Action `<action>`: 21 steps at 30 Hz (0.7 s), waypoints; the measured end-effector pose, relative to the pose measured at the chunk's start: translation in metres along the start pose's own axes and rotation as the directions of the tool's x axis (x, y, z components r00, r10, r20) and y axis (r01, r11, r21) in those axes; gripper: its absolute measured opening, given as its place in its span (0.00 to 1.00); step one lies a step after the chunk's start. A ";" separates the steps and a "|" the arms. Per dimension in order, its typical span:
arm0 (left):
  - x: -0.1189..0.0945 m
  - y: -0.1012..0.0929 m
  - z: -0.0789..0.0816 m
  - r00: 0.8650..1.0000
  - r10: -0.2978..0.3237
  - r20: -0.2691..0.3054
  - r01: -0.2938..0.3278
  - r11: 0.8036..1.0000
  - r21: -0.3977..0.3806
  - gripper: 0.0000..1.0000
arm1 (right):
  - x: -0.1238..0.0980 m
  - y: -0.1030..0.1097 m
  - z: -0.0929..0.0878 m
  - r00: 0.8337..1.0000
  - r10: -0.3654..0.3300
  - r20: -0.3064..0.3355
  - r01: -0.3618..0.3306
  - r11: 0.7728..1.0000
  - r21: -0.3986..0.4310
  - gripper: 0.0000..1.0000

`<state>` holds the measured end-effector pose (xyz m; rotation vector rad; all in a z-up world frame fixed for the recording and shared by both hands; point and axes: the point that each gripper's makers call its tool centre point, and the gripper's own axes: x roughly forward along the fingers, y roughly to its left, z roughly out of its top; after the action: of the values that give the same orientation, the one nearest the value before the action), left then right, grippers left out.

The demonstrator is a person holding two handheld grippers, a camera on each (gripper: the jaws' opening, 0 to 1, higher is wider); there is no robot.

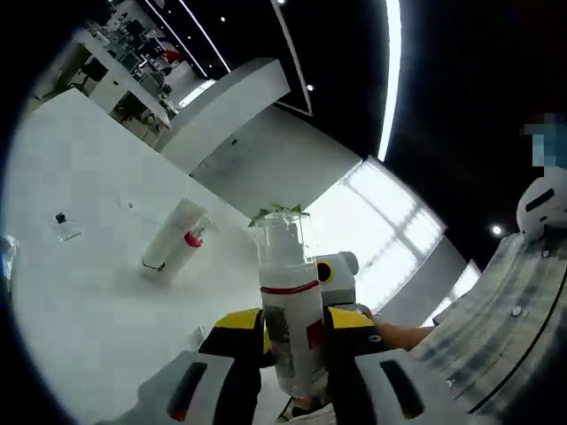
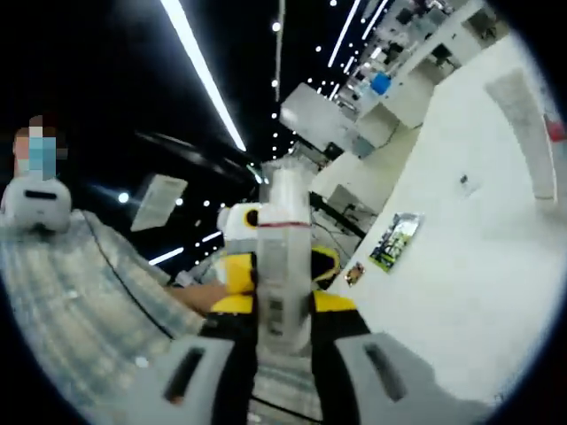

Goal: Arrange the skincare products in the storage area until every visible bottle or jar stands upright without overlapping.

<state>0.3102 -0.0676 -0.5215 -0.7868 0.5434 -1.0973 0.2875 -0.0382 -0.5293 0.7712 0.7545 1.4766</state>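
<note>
A white bottle (image 1: 289, 301) with a clear cap and a red band is held up in the air above the white table (image 1: 80, 292). My left gripper (image 1: 292, 326) is shut on its lower body, the yellow pads (image 1: 237, 324) pressed to both sides. In the right gripper view the same bottle (image 2: 285, 239) stands between the jaws of my right gripper (image 2: 283, 305), which also looks shut on it. Each gripper faces the other from the opposite side of the bottle. A white tube (image 1: 174, 234) with a red cap lies flat on the table, and shows as the tube (image 2: 524, 119) at the upper right.
A small clear jar (image 1: 64, 227) with a dark top sits at the table's left. A green packet (image 2: 394, 241) lies near the table edge. A person's plaid sleeve (image 1: 496, 328) is close on the right. Desks and shelving stand far behind.
</note>
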 end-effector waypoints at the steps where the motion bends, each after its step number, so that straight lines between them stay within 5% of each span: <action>1: 0.000 -0.002 0.000 1.000 -0.008 0.000 0.008 1.000 -0.012 0.26 | -0.001 0.000 0.000 1.000 0.001 0.007 -0.001 1.000 -0.001 0.20; 7: -0.001 -0.003 0.000 1.000 -0.013 0.011 0.013 0.999 -0.031 0.25 | 0.000 0.003 0.000 1.000 0.012 0.026 -0.012 1.000 0.006 0.21; 10: -0.003 0.015 0.006 0.992 0.109 0.056 -0.109 0.994 -0.002 0.24 | -0.004 -0.018 0.009 0.988 -0.145 0.056 0.149 0.986 -0.079 0.20; 12: -0.006 0.025 0.013 0.978 0.185 0.093 -0.188 0.982 0.029 0.23 | -0.003 -0.020 0.006 0.982 -0.184 0.037 0.187 0.977 -0.104 0.21; 17: -0.004 0.029 0.023 0.960 0.248 0.131 -0.250 0.968 -0.005 0.23 | -0.001 -0.037 -0.005 0.944 -0.331 0.006 0.325 0.921 -0.216 0.22; 21: -0.002 0.026 0.027 0.962 0.232 0.145 -0.236 0.972 0.007 0.24 | 0.003 -0.026 -0.001 0.963 -0.262 0.067 0.269 0.955 -0.124 0.19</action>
<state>0.3440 -0.0520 -0.5250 -0.7527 0.4872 -0.8210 0.3016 -0.0337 -0.5514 0.5795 0.6863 1.2457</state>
